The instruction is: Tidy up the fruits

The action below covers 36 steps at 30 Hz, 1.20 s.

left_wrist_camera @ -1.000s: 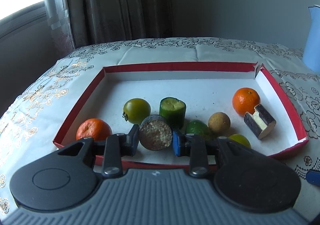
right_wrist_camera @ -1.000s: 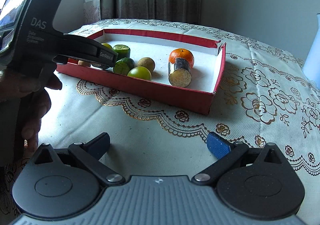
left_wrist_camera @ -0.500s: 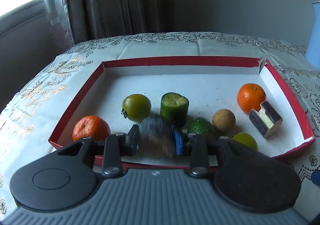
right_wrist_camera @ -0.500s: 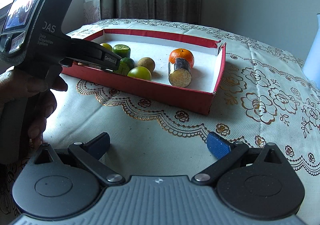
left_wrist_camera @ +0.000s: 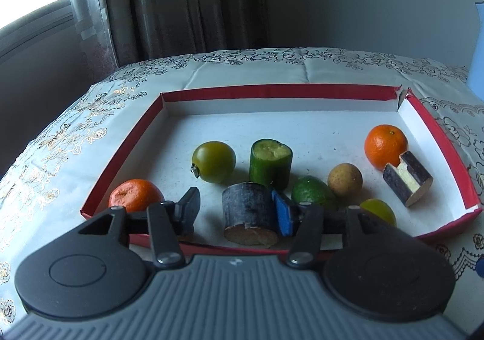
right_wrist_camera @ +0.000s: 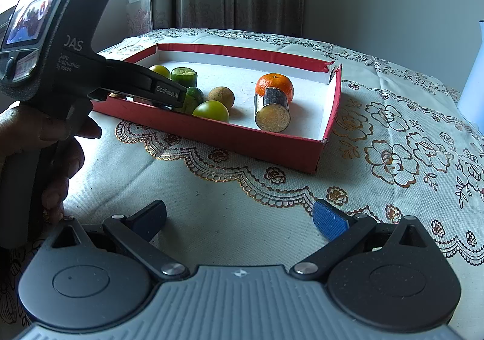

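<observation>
Released since a second ago, the dark sugarcane piece now lies inside the red box, touching the left gripper's blue pad only; its jaws are spread. Right gripper hovers spread above the tablecloth.

Table: covered by cream cloth, gold floral and scalloped print, fold creases visible. Directly on cloth: shallow red tray, white inside, one far corner torn open, fruits within. Pale blue container stands on cloth at far right, well apart from tray, cut off by frame edge.
</observation>
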Tool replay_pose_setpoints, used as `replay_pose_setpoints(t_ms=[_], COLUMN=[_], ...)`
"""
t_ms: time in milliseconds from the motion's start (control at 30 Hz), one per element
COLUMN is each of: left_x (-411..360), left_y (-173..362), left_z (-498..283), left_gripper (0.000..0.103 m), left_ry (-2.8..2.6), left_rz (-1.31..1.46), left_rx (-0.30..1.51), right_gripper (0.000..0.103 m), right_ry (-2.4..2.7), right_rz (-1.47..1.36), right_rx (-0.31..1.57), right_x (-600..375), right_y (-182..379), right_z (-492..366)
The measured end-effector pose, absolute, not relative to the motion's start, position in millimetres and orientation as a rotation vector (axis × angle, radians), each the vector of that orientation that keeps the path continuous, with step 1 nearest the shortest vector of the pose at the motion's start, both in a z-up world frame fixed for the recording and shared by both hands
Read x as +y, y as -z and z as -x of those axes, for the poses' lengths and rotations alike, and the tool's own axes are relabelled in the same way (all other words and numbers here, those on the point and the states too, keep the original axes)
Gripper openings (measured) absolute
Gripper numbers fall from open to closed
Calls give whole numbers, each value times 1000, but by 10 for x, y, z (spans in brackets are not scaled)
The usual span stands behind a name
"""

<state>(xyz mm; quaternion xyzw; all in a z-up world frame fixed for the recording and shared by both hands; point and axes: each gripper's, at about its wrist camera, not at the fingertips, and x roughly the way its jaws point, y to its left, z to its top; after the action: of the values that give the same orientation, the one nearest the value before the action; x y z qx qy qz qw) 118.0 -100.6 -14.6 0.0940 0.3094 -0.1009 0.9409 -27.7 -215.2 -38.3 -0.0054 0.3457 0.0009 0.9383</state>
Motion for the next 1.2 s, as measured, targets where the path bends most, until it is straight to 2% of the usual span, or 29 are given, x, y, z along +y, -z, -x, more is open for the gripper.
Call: replay_pose_setpoints(t_ms=[67,133,167,200,267,367,733,1200], left_x=[-987,-960,-946,-919,-844,-703,-123,342], left_y=[107,21,-30,-83,-200,-352,-542,-503], left_z=[-1085,-920,-817,-704,-490,-284,-48,163], left_gripper=[55,74,100,103,103,103,103,103], left_ry=[210,200,174,147,124,119,56,-45], left_rz=[-190,-196,-205,-211,-215,-184,-43,-56], left_rx=[607,539,493,435,345,311,422,482], right_gripper=[103,103,103,103,103,103,103,103], right_ry=[-2,-2,-2,-3,-3,-3,-4,-2], right_rz=[11,11,11,9,9,9,7,11], right_rx=[706,706,706,706,707,707,706,708], right_x=[-2151,-2154,-2152,-2156,-2157,-2154,-2158,-2145], right_y=[383,385,384,381,379,379,380,373], right_z=[277,282,280,277,282,282,291,297])
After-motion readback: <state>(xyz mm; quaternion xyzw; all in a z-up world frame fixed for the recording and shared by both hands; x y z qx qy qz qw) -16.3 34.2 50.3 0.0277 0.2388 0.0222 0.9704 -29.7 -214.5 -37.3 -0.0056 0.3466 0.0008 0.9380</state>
